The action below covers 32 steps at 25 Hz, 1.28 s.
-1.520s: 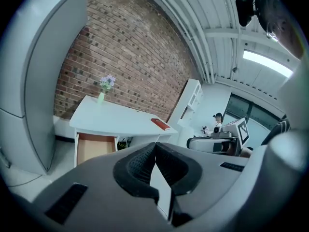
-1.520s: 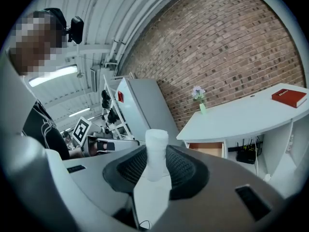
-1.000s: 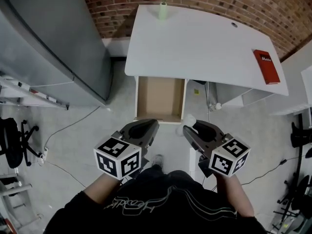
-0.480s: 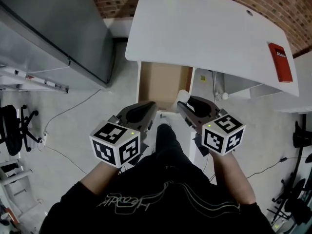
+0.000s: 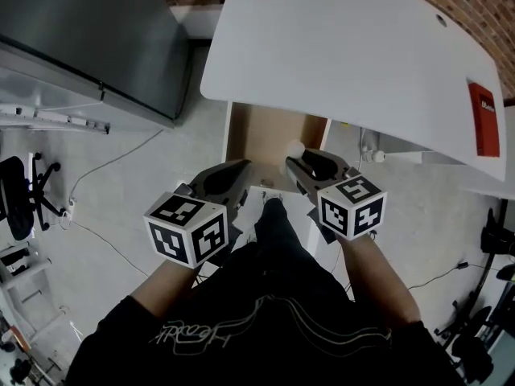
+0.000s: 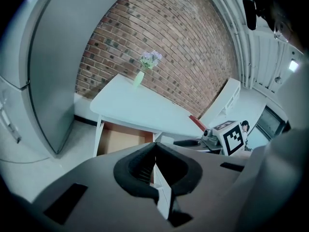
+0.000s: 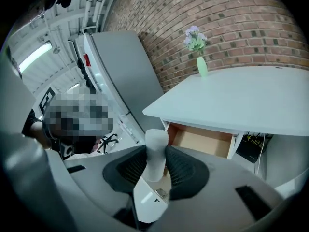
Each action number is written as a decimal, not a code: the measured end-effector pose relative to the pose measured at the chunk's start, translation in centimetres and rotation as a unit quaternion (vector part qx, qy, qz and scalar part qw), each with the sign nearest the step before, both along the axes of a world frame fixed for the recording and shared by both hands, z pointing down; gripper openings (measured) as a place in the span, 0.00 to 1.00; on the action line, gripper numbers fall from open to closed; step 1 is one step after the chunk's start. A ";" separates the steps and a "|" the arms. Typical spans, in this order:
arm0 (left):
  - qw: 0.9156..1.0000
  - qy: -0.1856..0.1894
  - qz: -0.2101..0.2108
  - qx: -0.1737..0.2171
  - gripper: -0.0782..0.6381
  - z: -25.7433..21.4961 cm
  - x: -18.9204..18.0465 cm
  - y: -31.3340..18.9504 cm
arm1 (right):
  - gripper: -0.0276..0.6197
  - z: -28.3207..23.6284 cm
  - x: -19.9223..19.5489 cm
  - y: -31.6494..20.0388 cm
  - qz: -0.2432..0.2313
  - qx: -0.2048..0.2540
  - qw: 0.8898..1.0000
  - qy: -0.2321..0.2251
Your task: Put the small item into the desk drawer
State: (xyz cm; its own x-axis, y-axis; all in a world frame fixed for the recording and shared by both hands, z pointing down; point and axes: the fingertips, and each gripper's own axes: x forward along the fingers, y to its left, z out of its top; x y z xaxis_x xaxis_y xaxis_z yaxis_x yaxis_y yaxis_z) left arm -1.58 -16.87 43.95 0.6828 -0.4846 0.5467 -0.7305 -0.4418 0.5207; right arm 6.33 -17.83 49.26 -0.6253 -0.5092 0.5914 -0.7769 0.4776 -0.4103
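The small item [image 5: 295,146] is a white, cylinder-shaped piece. My right gripper [image 5: 294,158] is shut on it and holds it upright over the near right corner of the open desk drawer [image 5: 261,135]. In the right gripper view the item [image 7: 156,153] stands between the pads, with the brown-floored drawer [image 7: 203,141] just beyond. My left gripper [image 5: 244,169] hovers at the drawer's near left edge, jaws together and holding nothing. In the left gripper view its tips [image 6: 154,145] meet, and the drawer [image 6: 120,139] lies ahead under the desk.
The white desk [image 5: 338,47] carries a red book [image 5: 483,119] at its right end and a green vase of flowers [image 7: 201,65] at the back. A tall grey cabinet [image 5: 88,30] stands to the left. A black office chair [image 5: 20,207] sits at the far left.
Both grippers have moved forward to the drawer. The white item, earlier short of the drawer's front, now sits over its near right corner. The grip on it is unchanged.
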 end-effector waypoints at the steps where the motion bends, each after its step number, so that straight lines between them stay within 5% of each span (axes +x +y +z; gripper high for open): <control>1: 1.000 -0.002 -0.003 -0.004 0.14 0.5 -0.1 -0.5 | 0.25 0.9 0.0 -0.6 0.000 -0.007 1.000 0.003; 13: 0.997 -0.022 -0.054 -0.057 0.14 7.6 -1.5 -3.0 | 0.25 12.0 -0.4 -6.0 0.021 -0.093 0.995 -0.001; 32: 0.992 -0.027 -0.087 -0.083 0.14 14.1 -4.7 -2.0 | 0.25 25.8 -2.5 -8.0 -0.003 -0.151 0.985 0.081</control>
